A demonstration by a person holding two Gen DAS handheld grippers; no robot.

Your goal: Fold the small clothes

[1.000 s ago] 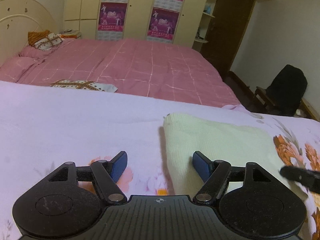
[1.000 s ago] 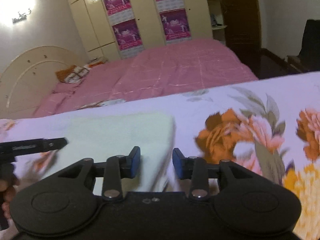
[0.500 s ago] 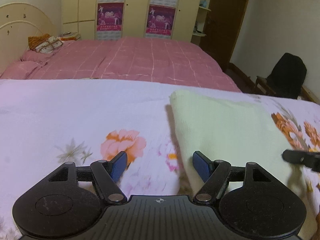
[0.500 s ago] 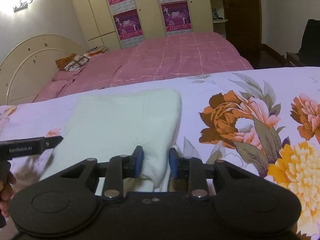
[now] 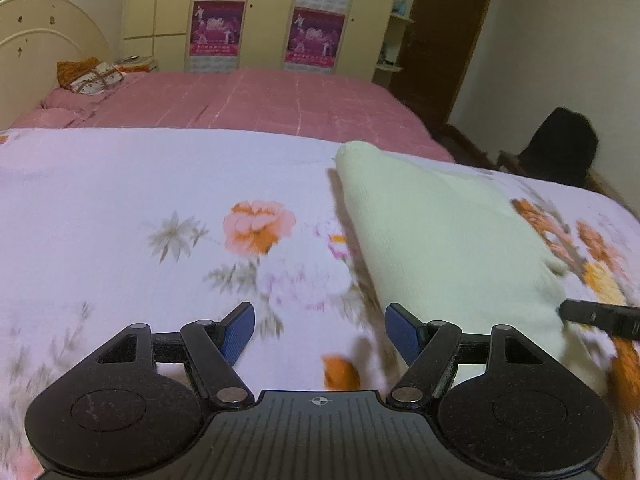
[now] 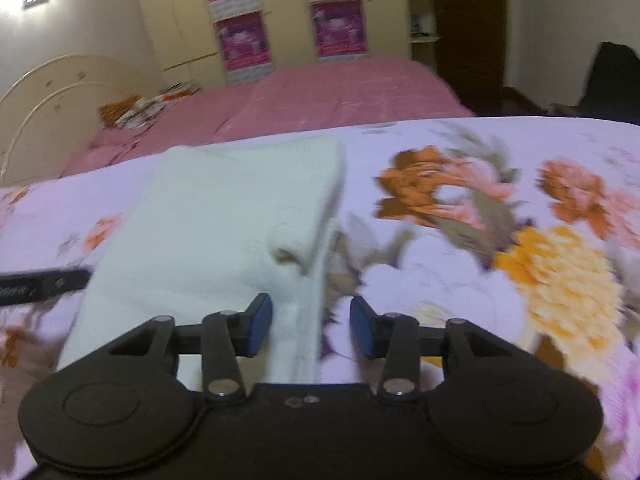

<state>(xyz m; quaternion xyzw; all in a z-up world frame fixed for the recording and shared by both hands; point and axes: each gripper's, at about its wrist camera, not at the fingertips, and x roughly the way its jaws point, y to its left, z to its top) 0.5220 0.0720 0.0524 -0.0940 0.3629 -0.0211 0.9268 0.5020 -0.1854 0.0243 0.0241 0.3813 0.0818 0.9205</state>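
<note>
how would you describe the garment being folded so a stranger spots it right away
Start at the floral sheet spread in front of the pink bed. On it lies a folded cream knit garment, between the two claws. It is the only plain, pale, unpatterned thing among the printed orange and pink flowers.

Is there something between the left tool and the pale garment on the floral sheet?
Nothing visible. The left tool hangs open beside the garment; only bare sheet lies between them.
</note>
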